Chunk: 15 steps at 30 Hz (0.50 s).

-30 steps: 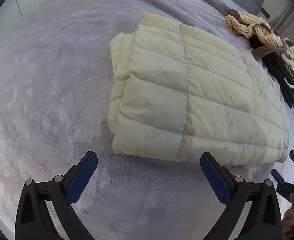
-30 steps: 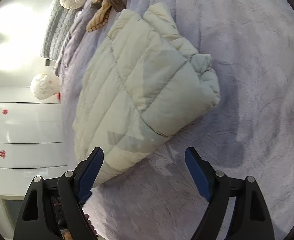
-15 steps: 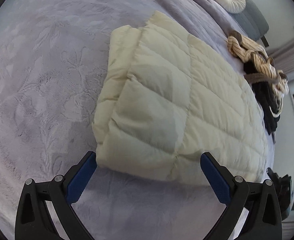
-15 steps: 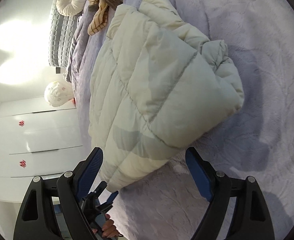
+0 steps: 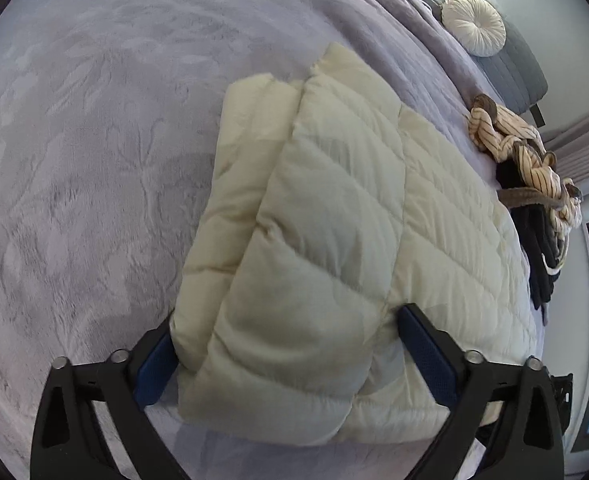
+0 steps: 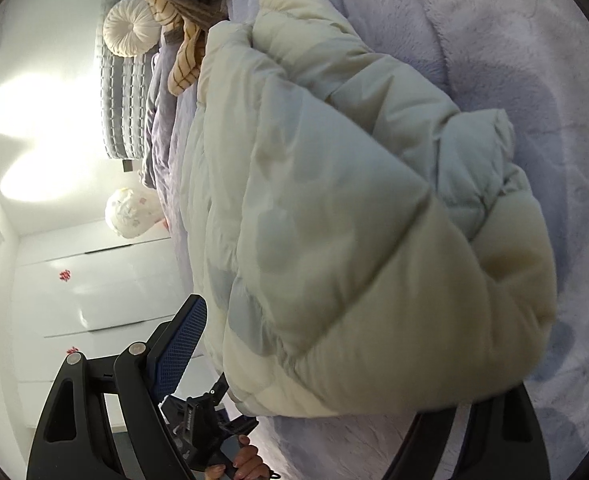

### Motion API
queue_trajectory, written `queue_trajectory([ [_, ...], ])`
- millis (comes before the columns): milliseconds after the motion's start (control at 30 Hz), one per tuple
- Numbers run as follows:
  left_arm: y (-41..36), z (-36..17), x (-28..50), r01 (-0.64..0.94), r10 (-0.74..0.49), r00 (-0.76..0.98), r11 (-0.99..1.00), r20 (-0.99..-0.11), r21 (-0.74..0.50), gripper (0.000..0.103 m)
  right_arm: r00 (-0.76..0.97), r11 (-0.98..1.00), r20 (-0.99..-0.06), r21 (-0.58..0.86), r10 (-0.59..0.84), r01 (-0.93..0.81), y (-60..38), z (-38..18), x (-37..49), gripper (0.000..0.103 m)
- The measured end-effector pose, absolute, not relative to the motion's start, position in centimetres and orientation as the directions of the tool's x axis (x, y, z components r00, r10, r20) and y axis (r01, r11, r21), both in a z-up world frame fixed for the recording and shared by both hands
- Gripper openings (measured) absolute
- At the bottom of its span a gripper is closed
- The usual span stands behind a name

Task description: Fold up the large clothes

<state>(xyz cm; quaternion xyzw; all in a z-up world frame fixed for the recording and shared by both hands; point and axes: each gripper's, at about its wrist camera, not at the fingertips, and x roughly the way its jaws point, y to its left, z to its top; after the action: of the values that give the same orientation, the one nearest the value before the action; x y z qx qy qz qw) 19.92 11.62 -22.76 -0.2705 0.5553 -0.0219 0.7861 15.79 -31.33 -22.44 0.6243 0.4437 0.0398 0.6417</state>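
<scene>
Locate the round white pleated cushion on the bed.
The round white pleated cushion lies at the head of the bed, upper right in the left wrist view, against the grey quilted headboard, beyond the striped clothes.

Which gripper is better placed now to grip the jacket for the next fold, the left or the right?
Left, probably: the left gripper has both pads showing on either side of the jacket's corner. The right gripper's far finger is hidden behind it.
</scene>
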Motion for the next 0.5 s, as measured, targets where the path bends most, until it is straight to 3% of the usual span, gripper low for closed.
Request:
queue_trajectory([
  [67, 11.5, -22.5, 20.4, -0.263, -0.331, 0.388, 0.855, -0.860, -0.447, 0.074, 0.597, 0.200, -0.522, 0.830, 0.610, 0.521, -31.4, -22.7, 15.9, 0.069],
  [100, 11.5, -22.4, 20.6, -0.249, -0.344, 0.387, 0.855, -0.856, -0.456, 0.059, 0.596, 0.189, -0.517, 0.830, 0.614, 0.525, -31.5, -22.9, 15.9, 0.065],
  [133, 11.3, -22.2, 20.9, -0.225, -0.361, 0.386, 0.855, -0.849, -0.467, 0.043, 0.601, 0.172, -0.504, 0.835, 0.620, 0.522, -31.6, -23.1, 15.9, 0.053],
  [167, 11.0, -21.9, 21.1, -0.205, -0.367, 0.388, 0.860, -0.846, -0.467, 0.039, 0.608, 0.157, -0.488, 0.843, 0.627, 0.515, -31.7, -23.2, 15.9, 0.040],
  [200, 10.7, -21.5, 21.2, -0.182, -0.364, 0.391, 0.870, -0.845, -0.459, 0.035, 0.615, 0.146, -0.474, 0.851, 0.631, 0.505, -31.7, -23.1, 15.9, 0.035],
  [267, 10.1, -20.5, 21.2, -0.139, -0.359, 0.401, 0.886, -0.843, -0.443, 0.031, 0.624, 0.143, -0.457, 0.862, 0.635, 0.486, -31.7, -22.7, 16.0, 0.027],
  [500, 10.2, -17.9, 19.5, -0.084, -0.402, 0.412, 0.877, -0.818, -0.474, 0.031, 0.653, 0.107, -0.402, 0.890, 0.641, 0.443, -32.0, -21.2, 14.8, 0.026],
])
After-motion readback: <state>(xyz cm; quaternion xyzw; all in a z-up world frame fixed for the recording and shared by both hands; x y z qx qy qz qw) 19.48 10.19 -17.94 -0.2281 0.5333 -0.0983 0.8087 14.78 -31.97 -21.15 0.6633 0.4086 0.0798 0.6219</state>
